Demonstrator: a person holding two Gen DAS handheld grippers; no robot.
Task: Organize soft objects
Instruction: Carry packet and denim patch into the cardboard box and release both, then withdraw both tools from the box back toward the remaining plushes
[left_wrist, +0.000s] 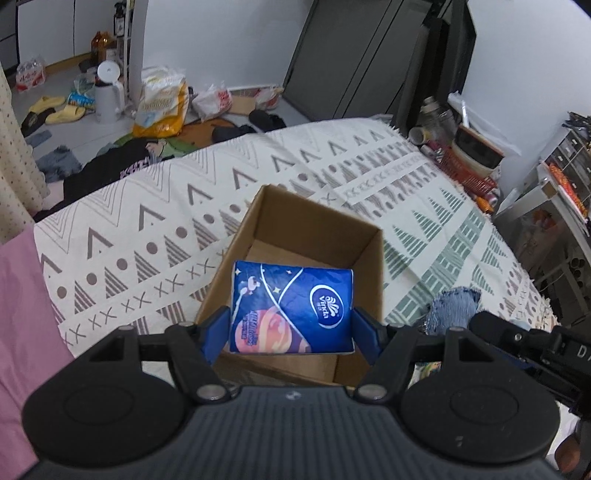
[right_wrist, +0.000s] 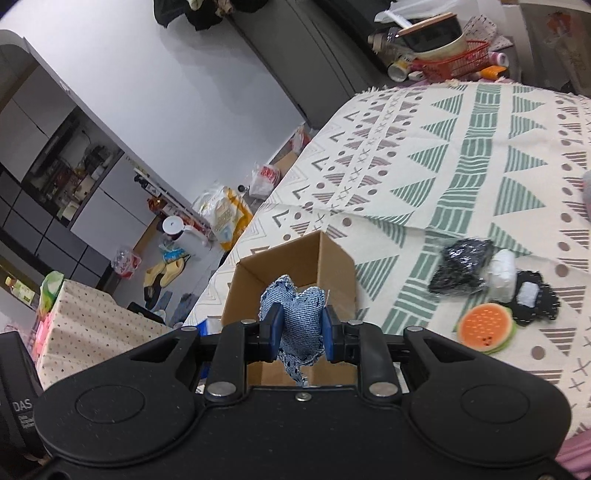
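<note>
In the left wrist view my left gripper (left_wrist: 291, 326) is shut on a blue tissue pack (left_wrist: 291, 308), held above the open cardboard box (left_wrist: 364, 254) on the patterned bedspread. A denim piece (left_wrist: 456, 304) shows at the right beside the other gripper's black body. From the right wrist camera, my right gripper (right_wrist: 302, 328) is shut on that denim piece (right_wrist: 301, 319), hanging over the near side of the same box (right_wrist: 291, 254). On the bedspread to the right lie a black sparkly item (right_wrist: 461, 271), a white roll (right_wrist: 502, 275), a black scalloped item (right_wrist: 535, 299) and an orange round sponge (right_wrist: 485, 326).
The bedspread (left_wrist: 147, 221) covers a bed; pink cloth (left_wrist: 22, 295) lies at its left. The floor beyond is littered with bags, slippers, a white kettle (left_wrist: 107, 92) and dark clothes. A red basket with bowls (right_wrist: 443, 55) stands at the bed's far corner.
</note>
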